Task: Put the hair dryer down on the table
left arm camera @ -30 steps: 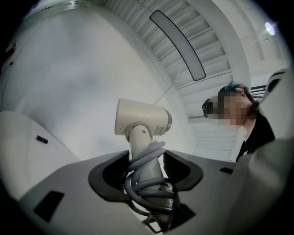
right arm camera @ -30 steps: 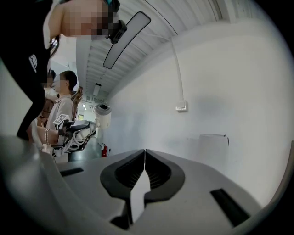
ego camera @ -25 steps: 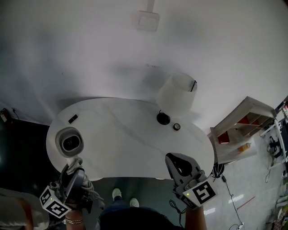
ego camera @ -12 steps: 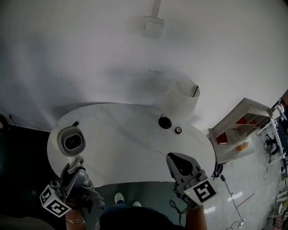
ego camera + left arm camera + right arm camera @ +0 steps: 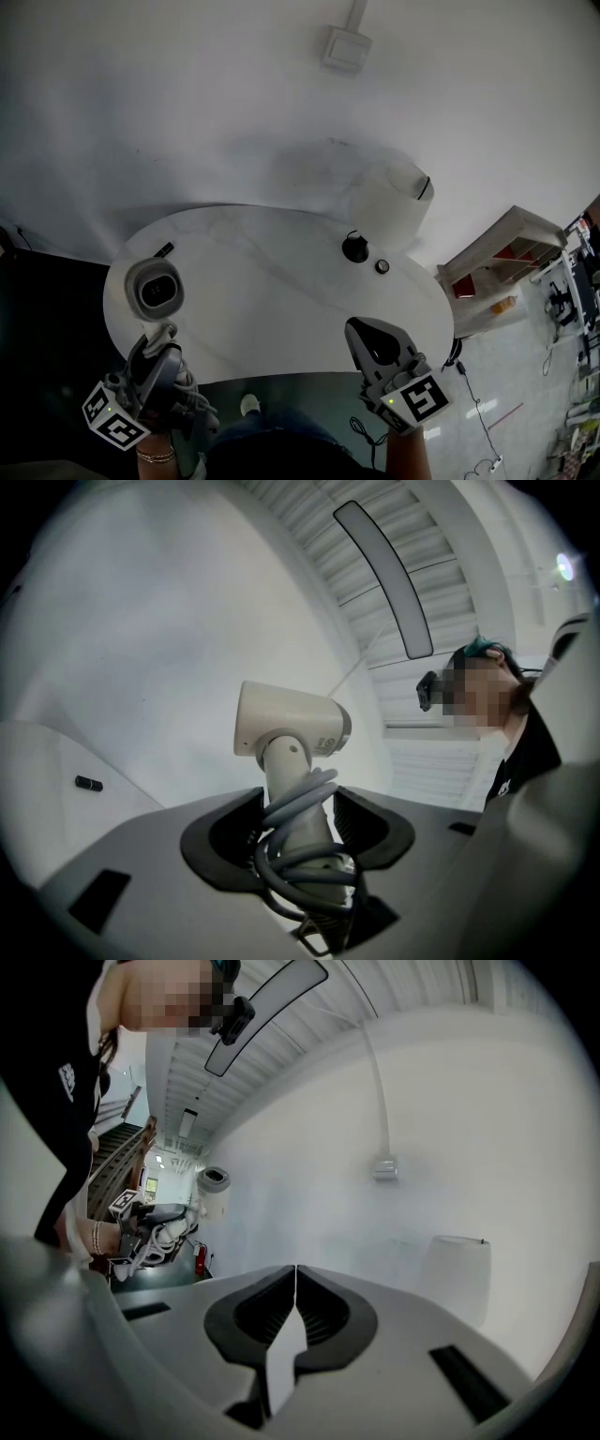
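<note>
A white hair dryer (image 5: 156, 291) (image 5: 291, 728) stands upright in my left gripper (image 5: 155, 361) (image 5: 298, 832), which is shut on its handle with the grey cord (image 5: 300, 850) coiled round it. Its round nozzle end faces the head camera, above the left edge of the white oval table (image 5: 272, 309). My right gripper (image 5: 375, 347) (image 5: 295, 1312) hovers at the table's near right edge, jaws closed together with nothing between them. In the right gripper view the hair dryer (image 5: 214, 1190) shows small at the left.
A white lamp shade (image 5: 392, 204) (image 5: 459, 1274) rises at the table's far right, with a black round base (image 5: 355, 247) and a small puck (image 5: 382, 266) beside it. A small black object (image 5: 163, 249) (image 5: 89, 783) lies at the far left. A shelf unit (image 5: 502, 267) stands on the floor to the right.
The view has shifted slightly: table and lamp sit a bit lower and to the right. The hair dryer stays held in the left gripper, nearly in place; the right gripper has hardly moved.
</note>
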`<state>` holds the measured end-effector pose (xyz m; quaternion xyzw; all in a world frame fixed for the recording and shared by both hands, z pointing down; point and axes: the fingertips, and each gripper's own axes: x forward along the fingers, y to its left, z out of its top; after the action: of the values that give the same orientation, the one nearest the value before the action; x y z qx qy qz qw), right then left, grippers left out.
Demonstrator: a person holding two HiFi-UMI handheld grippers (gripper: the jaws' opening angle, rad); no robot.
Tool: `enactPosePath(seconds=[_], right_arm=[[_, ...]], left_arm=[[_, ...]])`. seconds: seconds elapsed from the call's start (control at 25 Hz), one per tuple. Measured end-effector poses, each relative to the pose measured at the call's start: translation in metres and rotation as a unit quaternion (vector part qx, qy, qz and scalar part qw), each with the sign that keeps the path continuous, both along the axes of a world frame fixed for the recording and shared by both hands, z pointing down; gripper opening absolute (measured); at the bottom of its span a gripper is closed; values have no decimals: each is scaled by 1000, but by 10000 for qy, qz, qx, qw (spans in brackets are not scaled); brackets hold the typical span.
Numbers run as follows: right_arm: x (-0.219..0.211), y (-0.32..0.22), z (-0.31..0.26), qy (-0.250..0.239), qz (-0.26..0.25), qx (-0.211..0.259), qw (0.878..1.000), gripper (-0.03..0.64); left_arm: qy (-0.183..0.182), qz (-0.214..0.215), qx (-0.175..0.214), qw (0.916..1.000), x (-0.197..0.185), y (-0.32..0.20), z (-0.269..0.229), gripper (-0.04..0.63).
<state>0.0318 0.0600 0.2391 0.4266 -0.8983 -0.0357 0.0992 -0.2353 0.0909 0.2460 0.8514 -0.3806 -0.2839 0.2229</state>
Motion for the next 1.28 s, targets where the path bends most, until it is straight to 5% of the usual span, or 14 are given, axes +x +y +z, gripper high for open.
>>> enactPosePath(seconds=[0.64, 1.28], right_arm=[[-16, -18, 13, 135, -174, -222, 9995, 20], [14, -97, 11, 13, -450, -179, 9988, 20]], left_arm=[[-138, -161, -281, 9994, -6, -7, 15, 242], [-426, -353, -356, 9978, 34, -69, 13, 242]])
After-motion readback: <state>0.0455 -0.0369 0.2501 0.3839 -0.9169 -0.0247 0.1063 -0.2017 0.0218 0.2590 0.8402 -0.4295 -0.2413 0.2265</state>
